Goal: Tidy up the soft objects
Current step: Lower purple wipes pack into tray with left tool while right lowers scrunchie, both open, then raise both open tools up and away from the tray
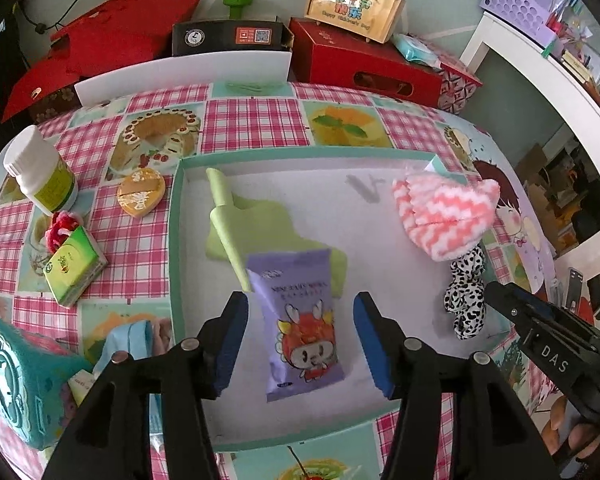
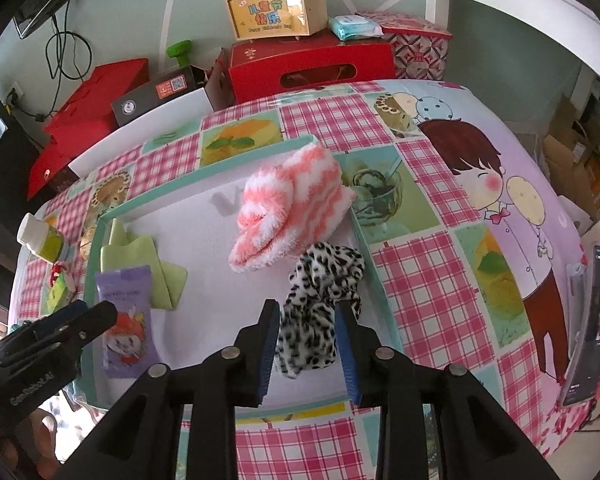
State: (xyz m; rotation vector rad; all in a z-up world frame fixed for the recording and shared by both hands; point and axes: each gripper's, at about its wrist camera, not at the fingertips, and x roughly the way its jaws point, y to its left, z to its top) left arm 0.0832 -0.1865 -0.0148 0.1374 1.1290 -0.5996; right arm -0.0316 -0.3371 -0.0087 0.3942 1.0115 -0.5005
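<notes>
A white tray with a teal rim lies on the checked tablecloth. In it are a green cloth, a purple snack packet, a pink-and-white fuzzy cloth and a leopard-print scrunchie. My left gripper is open astride the purple packet, with a gap on each side. My right gripper stands open around the scrunchie's near end, pads close beside the fabric, which rests on the tray floor.
Left of the tray are a white bottle, a green tissue pack, an orange heart-shaped box, a red scrunchie and a teal pouch. Red boxes line the far edge. A phone stands at the right.
</notes>
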